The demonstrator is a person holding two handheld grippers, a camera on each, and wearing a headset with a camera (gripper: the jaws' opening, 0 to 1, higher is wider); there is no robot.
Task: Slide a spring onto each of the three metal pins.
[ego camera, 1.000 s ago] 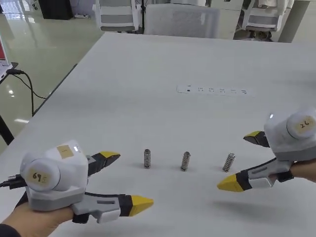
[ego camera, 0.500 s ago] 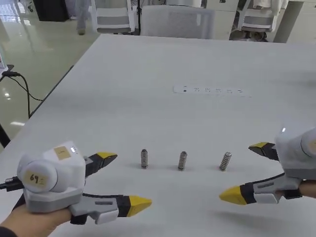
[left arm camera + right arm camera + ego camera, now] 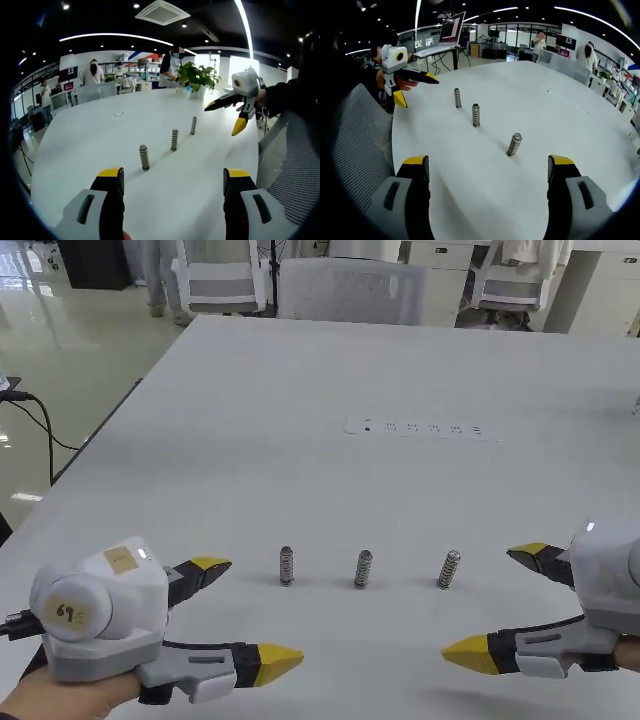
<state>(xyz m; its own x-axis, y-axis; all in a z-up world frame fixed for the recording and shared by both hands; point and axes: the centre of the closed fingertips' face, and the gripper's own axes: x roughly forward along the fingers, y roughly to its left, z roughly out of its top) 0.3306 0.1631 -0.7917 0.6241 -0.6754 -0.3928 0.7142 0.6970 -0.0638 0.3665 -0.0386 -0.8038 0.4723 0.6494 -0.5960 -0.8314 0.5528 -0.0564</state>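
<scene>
- Both grippers gape wide with nothing between the jaws: the left gripper [image 3: 250, 610], white-bodied with black, yellow-tipped jaws, sits at the near left; the right gripper [image 3: 492, 600], of the same build, sits at the near right.
- Each hovers low over the plain white tabletop [image 3: 300, 440].
- Three small grey metal coil springs stand in a row on the tabletop between the grippers: left spring [image 3: 287, 566], middle spring [image 3: 363, 569], right spring [image 3: 449, 569].
- The right spring looks slightly tilted; the other two stand upright.
- Neither gripper touches a spring.
- The pins inside the coils are too small to make out.
- A white recessed socket strip [image 3: 420, 427] lies well beyond the row.
</scene>
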